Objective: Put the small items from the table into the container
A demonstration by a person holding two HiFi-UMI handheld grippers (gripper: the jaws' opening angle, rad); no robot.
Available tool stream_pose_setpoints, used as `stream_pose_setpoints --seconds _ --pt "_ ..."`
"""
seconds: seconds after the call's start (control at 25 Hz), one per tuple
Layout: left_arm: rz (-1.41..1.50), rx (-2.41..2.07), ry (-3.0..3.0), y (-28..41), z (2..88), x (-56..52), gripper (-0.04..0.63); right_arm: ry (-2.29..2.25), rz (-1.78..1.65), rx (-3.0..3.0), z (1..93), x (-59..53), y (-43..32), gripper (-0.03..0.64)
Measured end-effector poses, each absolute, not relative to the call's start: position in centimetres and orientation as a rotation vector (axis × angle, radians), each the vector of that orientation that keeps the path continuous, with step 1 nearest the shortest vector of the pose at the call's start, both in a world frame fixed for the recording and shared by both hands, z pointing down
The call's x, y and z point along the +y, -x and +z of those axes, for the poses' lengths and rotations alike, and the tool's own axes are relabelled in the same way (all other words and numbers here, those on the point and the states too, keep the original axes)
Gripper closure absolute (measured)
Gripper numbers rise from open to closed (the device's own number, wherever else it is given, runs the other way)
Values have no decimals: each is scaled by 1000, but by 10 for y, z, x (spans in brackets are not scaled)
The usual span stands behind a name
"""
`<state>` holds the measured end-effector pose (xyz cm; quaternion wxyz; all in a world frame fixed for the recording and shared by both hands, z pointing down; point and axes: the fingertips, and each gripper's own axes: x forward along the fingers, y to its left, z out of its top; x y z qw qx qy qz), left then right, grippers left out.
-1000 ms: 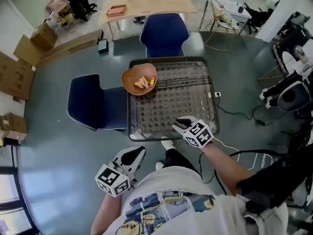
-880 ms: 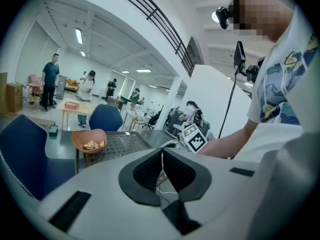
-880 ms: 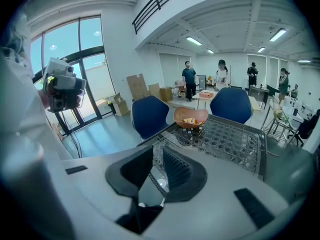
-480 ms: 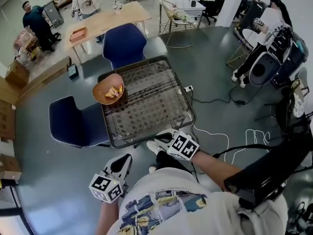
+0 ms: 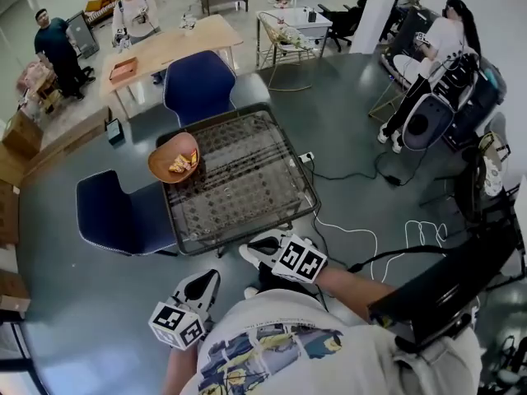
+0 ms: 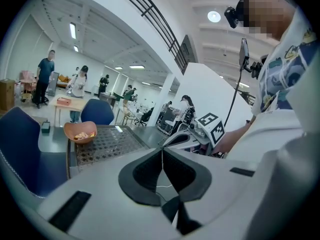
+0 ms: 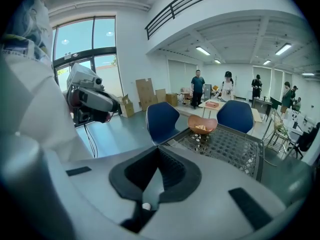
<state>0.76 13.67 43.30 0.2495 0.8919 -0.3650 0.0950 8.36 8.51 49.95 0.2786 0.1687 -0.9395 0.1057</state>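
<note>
Head view, steeply down: both tools are low in the frame, close to the person's body. The right hand-held gripper (image 5: 249, 252) hovers just at the near edge of the surface (image 5: 247, 189), a dark-framed perforated metal top. The left hand-held gripper (image 5: 211, 276) hangs lower and to the left, off the surface and above the grey floor.

Over to the right gripper view: the right hand-held gripper (image 7: 159, 151) has its dark pads pressed together at the tips, and nothing can be made out pinched between them.

Left gripper view tells the same story. The left hand-held gripper (image 6: 162, 151) has its pads meeting in a thin line, with nothing in between.

And the goods? The small items (image 5: 181, 163), yellow and orange bits, lie inside the bowl (image 5: 161, 164). That round brown bowl stands on the surface's far-left corner, well apart from both tools. It shows up in the left gripper view (image 6: 80, 132) and the right gripper view (image 7: 202, 125) too, across the mesh.

One blue chair (image 5: 196, 85) stands at the far side of the surface and another (image 5: 115, 212) at its left. A white cable (image 5: 354, 237) trails on the floor to the right.
</note>
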Motion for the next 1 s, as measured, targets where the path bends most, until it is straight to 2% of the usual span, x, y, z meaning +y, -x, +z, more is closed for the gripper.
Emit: stream_pose_setpoints --seconds 1.0 --pt "208 -1025 -2401 26 439 157 585 -346 238 -2505 491 112 -41 607"
